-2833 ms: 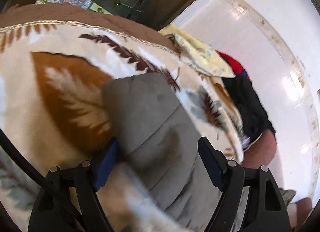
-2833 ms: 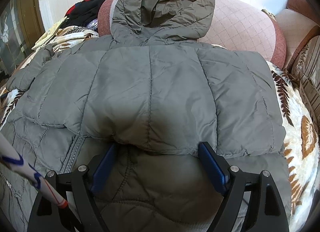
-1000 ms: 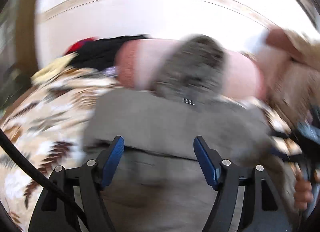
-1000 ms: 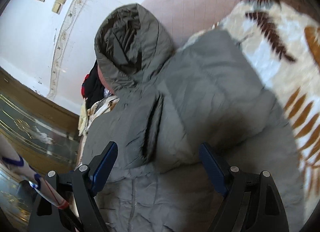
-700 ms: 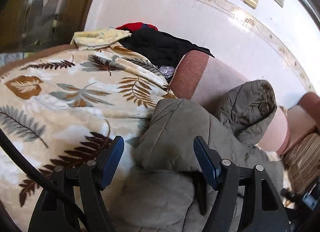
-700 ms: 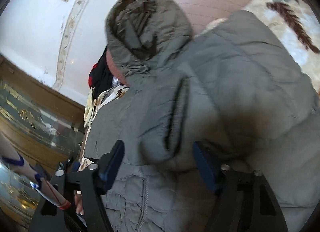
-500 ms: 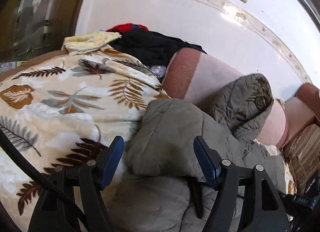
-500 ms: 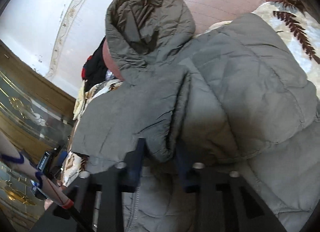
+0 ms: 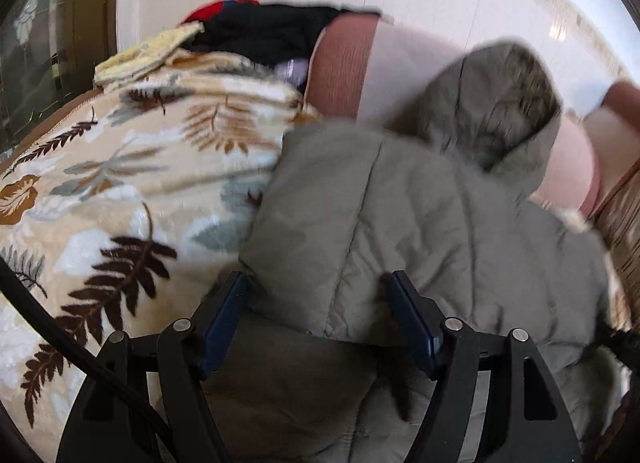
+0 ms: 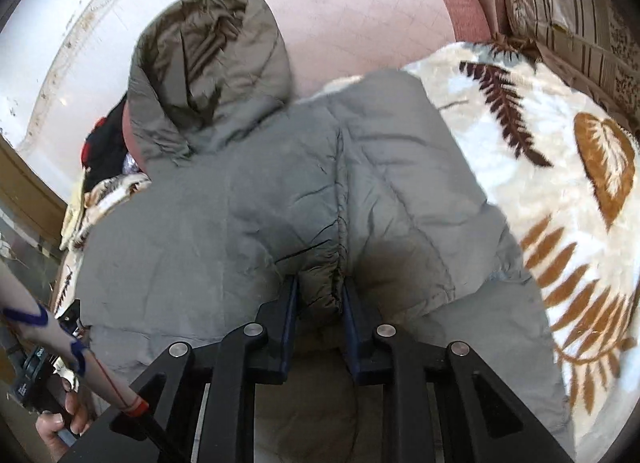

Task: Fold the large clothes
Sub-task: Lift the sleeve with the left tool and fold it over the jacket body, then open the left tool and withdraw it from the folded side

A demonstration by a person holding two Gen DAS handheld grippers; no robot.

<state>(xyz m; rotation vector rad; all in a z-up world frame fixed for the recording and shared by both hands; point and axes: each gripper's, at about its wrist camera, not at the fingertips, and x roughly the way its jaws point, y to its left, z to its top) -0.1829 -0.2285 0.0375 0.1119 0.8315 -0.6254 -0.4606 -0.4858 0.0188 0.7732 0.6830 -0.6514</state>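
A grey-green quilted hooded jacket (image 10: 280,191) lies on a leaf-patterned blanket (image 10: 560,167), its hood (image 10: 208,63) propped against a pink cushion (image 10: 372,19). Both sides are folded in over the middle. My right gripper (image 10: 318,295) is shut on a bunched ridge of jacket fabric at the centre seam. In the left wrist view the jacket (image 9: 400,223) fills the middle, its hood (image 9: 496,99) at the back. My left gripper (image 9: 318,299) is open, its blue pads either side of the folded jacket edge without pinching it.
A pile of black, red and yellow clothes (image 9: 256,31) lies at the back left by the white wall. A striped brown sofa back (image 10: 568,3) rises at the right. A hand on the left gripper's handle (image 10: 52,419) shows at the lower left of the right wrist view.
My right gripper has closed from open onto the jacket's middle ridge. My left gripper has stayed open and moved in closer over the folded left side.
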